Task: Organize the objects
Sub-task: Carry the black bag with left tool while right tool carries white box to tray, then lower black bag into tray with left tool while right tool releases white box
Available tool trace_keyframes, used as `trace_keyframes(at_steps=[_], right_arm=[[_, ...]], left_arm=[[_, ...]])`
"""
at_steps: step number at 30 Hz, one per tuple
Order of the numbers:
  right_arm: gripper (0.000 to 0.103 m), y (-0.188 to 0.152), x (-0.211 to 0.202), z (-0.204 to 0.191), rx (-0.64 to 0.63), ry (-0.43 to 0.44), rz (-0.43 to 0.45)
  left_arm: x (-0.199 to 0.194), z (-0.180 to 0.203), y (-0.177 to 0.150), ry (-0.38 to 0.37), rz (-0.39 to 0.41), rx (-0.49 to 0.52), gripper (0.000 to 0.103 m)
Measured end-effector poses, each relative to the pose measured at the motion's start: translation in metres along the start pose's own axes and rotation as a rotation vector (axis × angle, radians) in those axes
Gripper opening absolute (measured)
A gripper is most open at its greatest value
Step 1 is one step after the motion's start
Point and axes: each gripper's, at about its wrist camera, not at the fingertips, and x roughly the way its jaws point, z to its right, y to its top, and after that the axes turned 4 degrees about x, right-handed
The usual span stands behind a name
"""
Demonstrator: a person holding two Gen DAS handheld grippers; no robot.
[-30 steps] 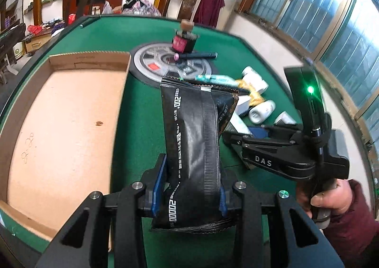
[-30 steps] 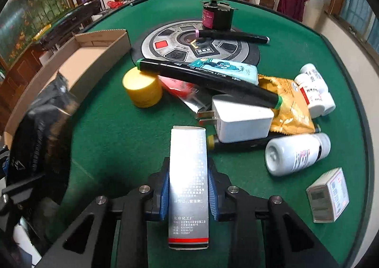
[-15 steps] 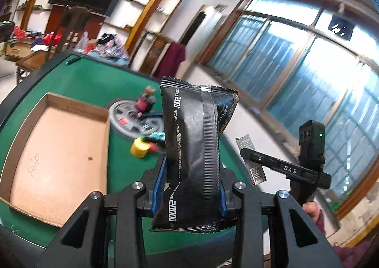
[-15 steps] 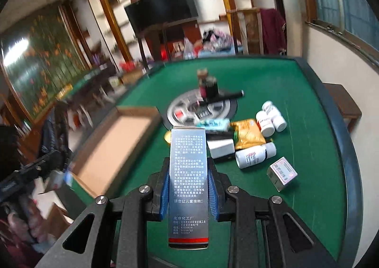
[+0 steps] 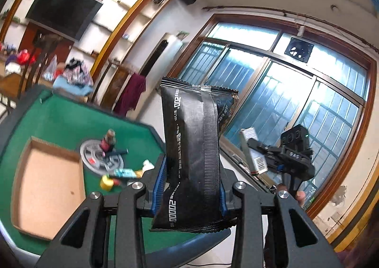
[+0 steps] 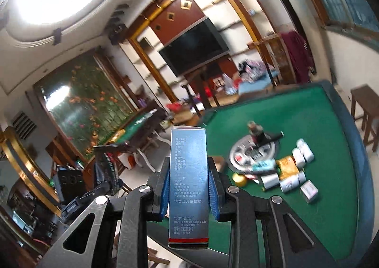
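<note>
Both packs hide their fingers' pads — black pouch [image 5: 191,149], silver box [image 6: 188,185].

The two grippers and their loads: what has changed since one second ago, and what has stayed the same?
Both grippers rose away from the green table, which now lies low and far in both views. The left gripper still clamps the black snack packet; the right gripper still clamps the silver box. Nothing was released. The cardboard tray stays empty, and the pile of bottles and packets looks unmoved.
</note>
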Motion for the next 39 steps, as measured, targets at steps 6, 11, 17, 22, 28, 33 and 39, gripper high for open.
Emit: trace_keyframes(at_steps=[6,11,17,22,28,33,39], right_arm=[[0.030,0.052,-0.019,-0.098,-0.141,-0.013,0.025],[0.030,0.101,0.011,-0.173,-0.249,-0.060,0.023],[0.030,0.097,0.126,-0.171,-0.210,-0.028,-0.113],[0.030,0.028,0.268,-0.090,-0.085,-0.030,-0.335],[0.030,-0.052,0.399,0.021,0.055,-0.130,-0.534],[0.030,-0.066,0.434,0.058,0.033,-0.212,-0.567],[0.030,-0.065,0.461,0.082,0.071,-0.251,-0.572]], left_arm=[[-0.044,0.020,0.075,0.205,0.032,0.116,0.035],[-0.068,0.013,0.132,0.506,0.087,0.216,0.035],[-0.039,-0.048,0.123,0.644,-0.009,0.184,0.035],[0.030,-0.128,0.057,0.661,-0.148,0.113,0.035],[0.114,-0.223,-0.022,0.676,-0.311,-0.011,0.035],[0.165,-0.277,-0.062,0.709,-0.422,-0.090,0.035],[0.200,-0.314,-0.081,0.727,-0.486,-0.202,0.035]])
